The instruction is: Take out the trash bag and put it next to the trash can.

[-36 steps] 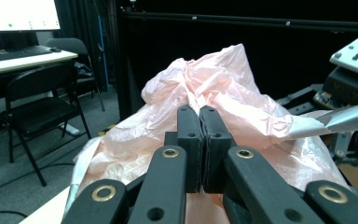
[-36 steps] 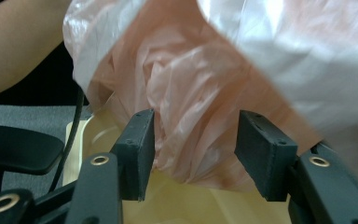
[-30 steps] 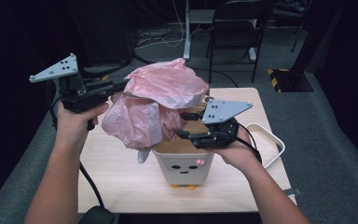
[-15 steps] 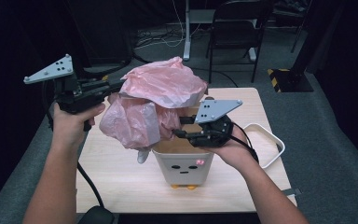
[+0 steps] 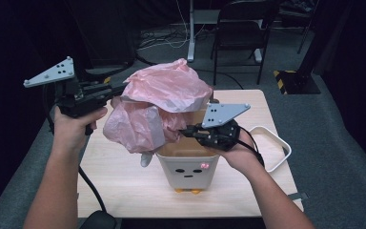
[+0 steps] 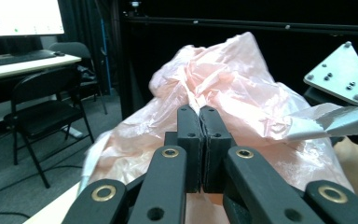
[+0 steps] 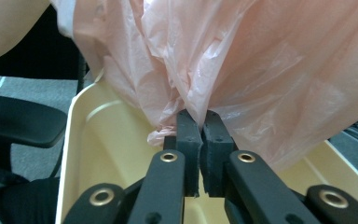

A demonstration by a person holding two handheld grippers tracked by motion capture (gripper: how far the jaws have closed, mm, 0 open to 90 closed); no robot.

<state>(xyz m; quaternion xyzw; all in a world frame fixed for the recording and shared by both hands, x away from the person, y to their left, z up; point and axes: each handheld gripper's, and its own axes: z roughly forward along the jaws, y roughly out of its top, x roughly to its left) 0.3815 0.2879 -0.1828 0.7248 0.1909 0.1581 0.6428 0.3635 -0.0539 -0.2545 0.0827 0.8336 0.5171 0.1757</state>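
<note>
Jaws of both grippers pinch the pink bag (image 5: 164, 102); right gripper view shows the bin's (image 7: 88, 154) cream interior.

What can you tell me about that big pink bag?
The pink bag is thin, crinkly, see-through plastic, puffed up and crumpled. It hangs in the air above the open cream bin with a little face. The left tongs pinch it on one side. The right tongs, which have just been closing, pinch its lower edge over the bin's mouth.

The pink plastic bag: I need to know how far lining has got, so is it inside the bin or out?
Mostly out: the pink plastic bag billows crumpled above the bin, one bit dipping past the rim.
</note>
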